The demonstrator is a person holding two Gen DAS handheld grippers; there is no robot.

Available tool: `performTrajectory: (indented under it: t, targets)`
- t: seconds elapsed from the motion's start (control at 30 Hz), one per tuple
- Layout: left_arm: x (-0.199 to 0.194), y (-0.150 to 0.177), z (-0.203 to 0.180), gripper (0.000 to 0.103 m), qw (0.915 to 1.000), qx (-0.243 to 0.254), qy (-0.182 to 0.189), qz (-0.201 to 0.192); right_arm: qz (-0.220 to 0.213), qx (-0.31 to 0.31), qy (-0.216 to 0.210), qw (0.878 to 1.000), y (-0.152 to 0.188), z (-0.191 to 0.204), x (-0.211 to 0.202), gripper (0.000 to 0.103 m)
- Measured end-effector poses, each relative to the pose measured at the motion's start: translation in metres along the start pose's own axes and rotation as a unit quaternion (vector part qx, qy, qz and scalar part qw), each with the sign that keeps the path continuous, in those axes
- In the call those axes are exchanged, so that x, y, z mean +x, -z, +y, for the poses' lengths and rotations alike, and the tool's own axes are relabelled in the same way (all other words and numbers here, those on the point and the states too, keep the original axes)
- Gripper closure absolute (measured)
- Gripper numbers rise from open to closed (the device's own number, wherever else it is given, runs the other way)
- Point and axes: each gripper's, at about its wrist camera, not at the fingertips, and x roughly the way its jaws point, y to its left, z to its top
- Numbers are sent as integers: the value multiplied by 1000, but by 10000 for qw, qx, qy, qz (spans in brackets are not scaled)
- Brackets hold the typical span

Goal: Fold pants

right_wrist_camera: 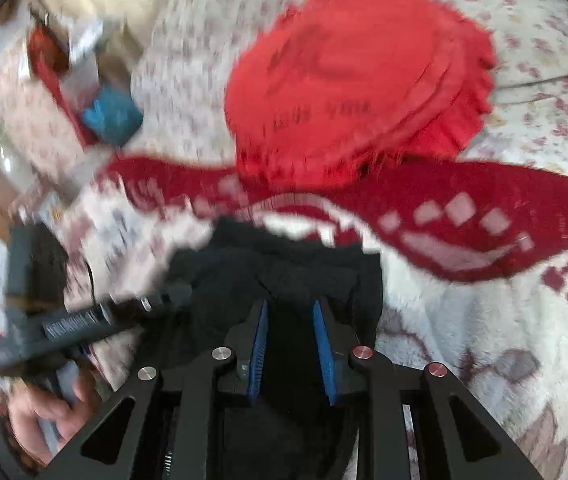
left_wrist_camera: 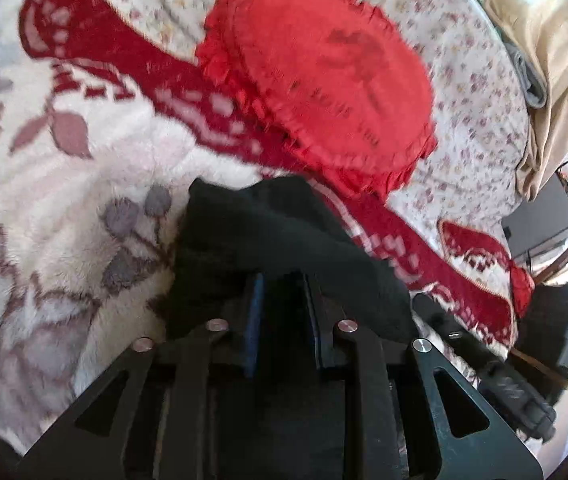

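Pants: black pants (left_wrist_camera: 284,240) lie bunched on the blanket, at 6 o'clock from the red cushion in both wrist views; the cloth (right_wrist_camera: 284,264) reaches back between the fingers of each gripper.
Left gripper: the left gripper (left_wrist_camera: 281,280) has its blue-padded fingers (left_wrist_camera: 257,300) on either side of a fold of the black cloth, a narrow gap between them filled by fabric; the jaws look clamped on the pants.
Right gripper: the right gripper (right_wrist_camera: 290,308) shows blue pads (right_wrist_camera: 259,332) angled toward each other with black cloth between them; the jaws appear to pinch the pants.
Left hand: in the right wrist view a bare hand (right_wrist_camera: 47,404) at 8 o'clock grasps the handle of the other gripper.
Blanket: a plush white blanket (left_wrist_camera: 43,200) with grey-mauve leaves and a dark red patterned band running from 10 o'clock to 4 o'clock in the left view.
Cushion: a round red frilled cushion (left_wrist_camera: 320,92) rests partly on the red band, at 12 o'clock from the pants.
Sheet: a floral sheet (left_wrist_camera: 464,92) lies beyond the cushion.
Blur: both views are motion-smeared, the right one more.
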Motion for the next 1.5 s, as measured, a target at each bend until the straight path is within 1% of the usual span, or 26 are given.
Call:
performTrajectory:
  t: [0.07, 0.1, 0.13, 0.17, 0.2, 0.23, 0.3, 0.33, 0.4, 0.47, 0.53, 0.57, 0.63, 0.67, 0.7, 0.77, 0.8, 0.87, 1.0, 1.07, 1.13, 1.23, 1.3, 1.4, 1.43, 1.5]
  targets:
    - [-15, 6, -14, 68, 9993, -51, 91, -347, -528, 87, -238, 9983, -1, 2, -22, 80]
    - [-21, 10, -20, 55, 9982, -71, 100, -581, -838, 140, -242, 9961, 0, 6, -36, 79]
    - [-26, 14, -25, 46, 9969, -75, 63, -780, -1018, 177, -179, 9945, 2, 10, -43, 79]
    - [-32, 18, -32, 43, 9942, -67, -67, -1071, -1150, 206, 17, 9932, 4, 16, -48, 79]
    - [-35, 24, -41, 41, 9909, -84, -174, -1334, -1232, 256, 366, 9914, 8, 22, -52, 79]
    - [-36, 27, -47, 38, 9897, -106, -114, -1424, -1289, 300, 639, 9891, 10, 27, -54, 79]
    - [-31, 32, -57, 37, 9904, -145, 78, -1371, -1235, 491, 1130, 9847, 17, 33, -52, 79]
    - [-27, 34, -60, 37, 9915, -127, 25, -1296, -1108, 646, 1230, 9841, 19, 32, -49, 79]
    - [-15, 36, -64, 37, 9951, 123, -246, -946, -871, 943, 1262, 9837, 25, 26, -45, 79]
    - [-7, 35, -60, 37, 9961, 320, -474, -679, -619, 1036, 1248, 9848, 26, 16, -38, 79]
    - [-6, 32, -50, 37, 9936, 343, -876, -631, -559, 1215, 1321, 9822, 28, 1, -37, 79]
    - [-11, 27, -42, 37, 9894, 395, -1178, -752, -601, 1393, 1347, 9792, 31, -9, -39, 79]
    - [-20, 23, -32, 37, 9756, 517, -1864, -1042, -605, 1733, 1396, 9730, 33, -27, -44, 79]
    - [-24, 22, -29, 37, 9657, 606, -2235, -1171, -593, 1895, 1398, 9701, 34, -37, -45, 79]
    - [-30, 21, -27, 37, 9538, 742, -2612, -1284, -576, 2039, 1414, 9670, 34, -45, -45, 79]
    - [-35, 23, -24, 37, 9421, 858, -2929, -1386, -541, 2113, 1563, 9633, 35, -52, -46, 79]
    - [-38, 26, -22, 37, 9377, 905, -3040, -1415, -556, 2114, 1572, 9631, 34, -53, -47, 79]
    - [-43, 35, -21, 37, 9352, 1053, -3097, -1359, -575, 2044, 1549, 9649, 33, -52, -47, 79]
    - [-48, 59, -28, 37, 9340, 1409, -3087, -1121, -550, 1674, 1509, 9727, 30, -42, -45, 79]
    - [-53, 71, -36, 37, 9388, 1512, -2925, -1008, -499, 1415, 1408, 9786, 29, -33, -46, 79]
    - [-60, 79, -43, 37, 9417, 1580, -2809, -972, -385, 1152, 1250, 9847, 31, -21, -51, 79]
    - [-66, 92, -52, 37, 9402, 1743, -2754, -988, -297, 605, 961, 9931, 45, 2, -64, 79]
    - [-65, 100, -53, 37, 9391, 1830, -2748, -949, -241, 355, 1003, 9940, 63, 14, -69, 79]
    - [-62, 107, -47, 37, 9438, 1781, -2653, -842, -6, 288, 1189, 9925, 84, 18, -65, 79]
    - [-60, 109, -45, 37, 9455, 1757, -2622, -802, 79, 267, 1257, 9917, 87, 18, -61, 79]
    - [-58, 112, -40, 37, 9466, 1716, -2619, -767, 78, 195, 1364, 9904, 88, 18, -59, 79]
